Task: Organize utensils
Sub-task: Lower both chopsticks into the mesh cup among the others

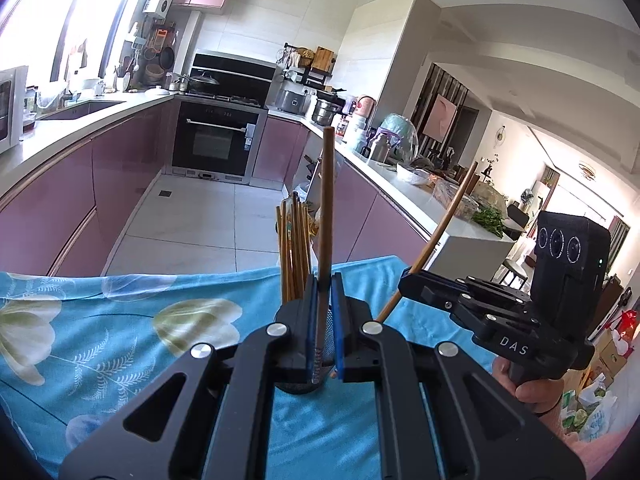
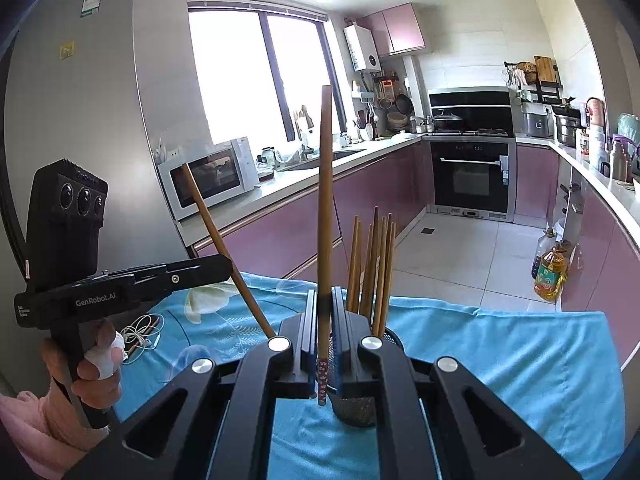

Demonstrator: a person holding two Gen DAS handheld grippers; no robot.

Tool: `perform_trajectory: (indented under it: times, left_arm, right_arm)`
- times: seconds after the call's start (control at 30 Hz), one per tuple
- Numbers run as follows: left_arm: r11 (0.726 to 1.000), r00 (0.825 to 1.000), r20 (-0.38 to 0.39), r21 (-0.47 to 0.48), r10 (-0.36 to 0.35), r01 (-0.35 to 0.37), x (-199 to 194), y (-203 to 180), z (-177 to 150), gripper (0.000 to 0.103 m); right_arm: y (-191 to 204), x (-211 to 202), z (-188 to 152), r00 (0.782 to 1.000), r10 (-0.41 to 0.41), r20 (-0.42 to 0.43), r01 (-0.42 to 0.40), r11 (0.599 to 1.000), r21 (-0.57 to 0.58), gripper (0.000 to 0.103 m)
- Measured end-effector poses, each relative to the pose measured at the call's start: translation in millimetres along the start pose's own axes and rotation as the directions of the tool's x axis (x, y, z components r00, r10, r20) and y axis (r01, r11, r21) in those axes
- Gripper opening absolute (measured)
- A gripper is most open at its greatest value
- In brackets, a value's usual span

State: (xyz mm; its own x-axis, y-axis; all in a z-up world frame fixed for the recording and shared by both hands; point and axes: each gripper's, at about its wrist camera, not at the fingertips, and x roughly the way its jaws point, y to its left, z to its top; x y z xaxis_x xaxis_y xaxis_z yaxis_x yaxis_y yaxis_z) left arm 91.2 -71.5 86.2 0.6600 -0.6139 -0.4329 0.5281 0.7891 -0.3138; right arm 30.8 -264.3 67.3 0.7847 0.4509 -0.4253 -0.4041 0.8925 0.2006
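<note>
In the left wrist view, the left gripper (image 1: pixel 325 320) is closed almost fully on one chopstick (image 1: pixel 326 208), which stands nearly upright between the blue pads (image 1: pixel 338 320). Its lower, patterned end hangs over the mesh holder (image 1: pixel 328 344) that stands on the blue flowered cloth (image 1: pixel 120 320). A bundle of chopsticks (image 1: pixel 294 248) already stands in this holder, so I think the upright hold is chosen to let the stick go straight down into it. At the right side the right gripper (image 1: pixel 412 280) comes in from the side and is clamped on a second chopstick (image 1: pixel 444 232), which leans away to the upper right.

In the right wrist view, the right gripper (image 2: pixel 325 332) has its jaws nearly closed on its chopstick (image 2: pixel 325 200), also held vertical, with the dotted tip just beside the rim of the mesh holder (image 2: pixel 356 412). The other chopsticks (image 2: pixel 374 268) stand in the holder behind the jaws. The left gripper (image 2: pixel 224 268) is at the left, closed on its tilted chopstick (image 2: pixel 224 248), whose lower end points toward the holder. A white cable (image 2: pixel 138 332) lies on the cloth (image 2: pixel 500 352), well apart from the work.

Both sticks seem ready to be dropped in; the task looks nearly finished.
</note>
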Motion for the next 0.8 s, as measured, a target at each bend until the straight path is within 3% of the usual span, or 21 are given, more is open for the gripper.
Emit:
perform_trajectory:
  times: [0.47,0.8]
  left_arm:
    - [1.0,0.999,0.041,-0.008,-0.021,0.022,3,-1,23,0.007]
    - [1.0,1.0,0.01,0.009,0.024,-0.024,21,-6,18,0.007]
  right_arm:
    - [-8,3,15,0.999,-0.023,0.024,0.023,1.0,-0.003,0.006]
    - [-20,15,16,0.999,-0.041,0.01,0.04,0.999,0.018,0.006]
